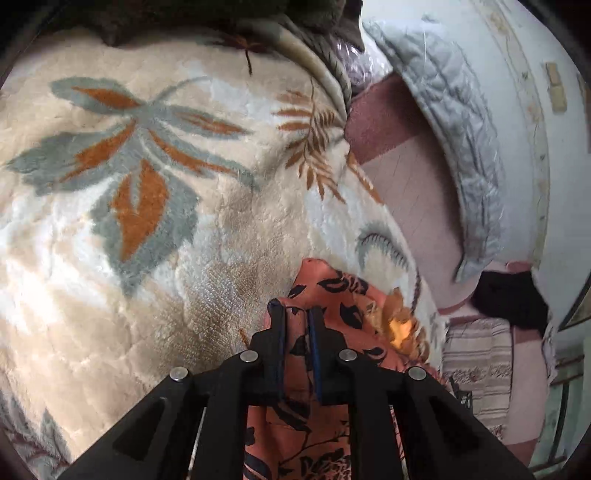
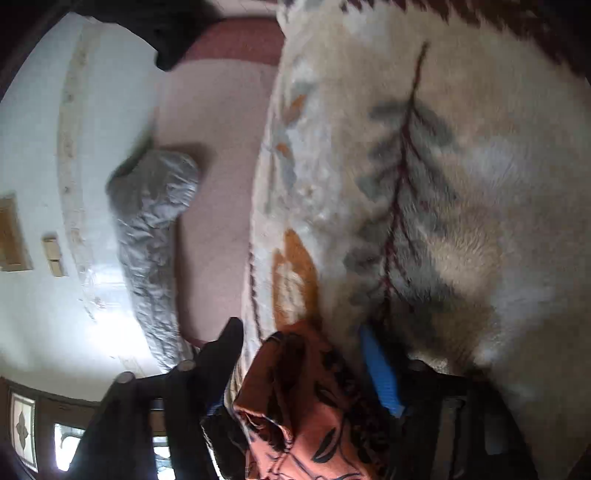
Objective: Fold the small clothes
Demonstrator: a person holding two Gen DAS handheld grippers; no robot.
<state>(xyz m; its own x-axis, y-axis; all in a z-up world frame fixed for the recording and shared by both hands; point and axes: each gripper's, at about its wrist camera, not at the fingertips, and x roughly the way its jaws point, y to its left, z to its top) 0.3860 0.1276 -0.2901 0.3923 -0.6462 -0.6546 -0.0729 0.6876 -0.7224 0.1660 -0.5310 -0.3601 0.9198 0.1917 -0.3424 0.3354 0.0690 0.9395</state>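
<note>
An orange garment with a black leaf print [image 1: 343,302] lies on a cream floral plush blanket [image 1: 166,184]. My left gripper [image 1: 295,314] is shut on a fold of the garment; the cloth passes between its fingers and hangs below. In the right wrist view the same orange garment [image 2: 306,387] lies between the fingers of my right gripper [image 2: 299,328], whose jaws stand wide apart, one black finger left and the blue pad [image 2: 380,373] right. The view is blurred; the blanket [image 2: 443,166] fills the right side.
A pink sheet [image 1: 406,177] covers the bed beside the blanket. A grey quilted cover [image 1: 461,129] lies along the white wall [image 1: 535,147]. A striped cloth [image 1: 476,362] and a black item [image 1: 509,295] sit at the right. A dark fuzzy throw [image 1: 221,18] lies at the top.
</note>
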